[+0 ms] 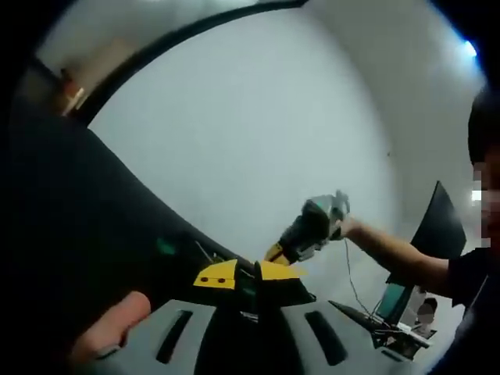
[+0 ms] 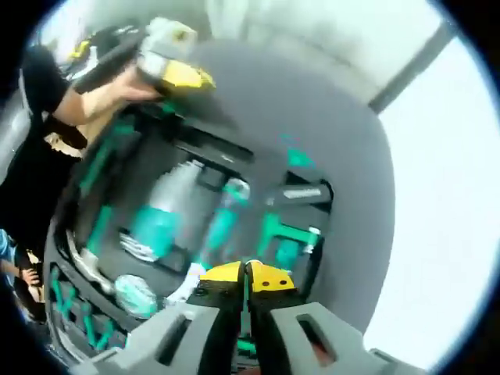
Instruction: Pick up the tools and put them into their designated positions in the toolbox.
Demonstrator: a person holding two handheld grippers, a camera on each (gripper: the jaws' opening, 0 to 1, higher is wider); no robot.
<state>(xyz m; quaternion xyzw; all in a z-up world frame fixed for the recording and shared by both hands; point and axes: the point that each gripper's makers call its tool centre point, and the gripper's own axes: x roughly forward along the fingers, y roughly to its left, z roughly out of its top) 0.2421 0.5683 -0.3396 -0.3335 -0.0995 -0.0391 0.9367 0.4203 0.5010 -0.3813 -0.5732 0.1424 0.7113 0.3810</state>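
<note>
Both yellow-tipped grippers (image 1: 245, 275) (image 2: 245, 275) have jaws pressed together, empty, over the foam-lined toolbox (image 2: 344, 258).

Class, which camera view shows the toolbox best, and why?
The right gripper view: it looks down into the open toolbox, with green-handled tools in their slots. The left gripper view catches just a dark edge of it.

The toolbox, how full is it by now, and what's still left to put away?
Several green tools already lie in the toolbox slots, though the picture is blurred. The right tool hangs over it with jaws together, nothing visibly held. The left tool is also closed. Whether empty slots remain is unclear.
</note>
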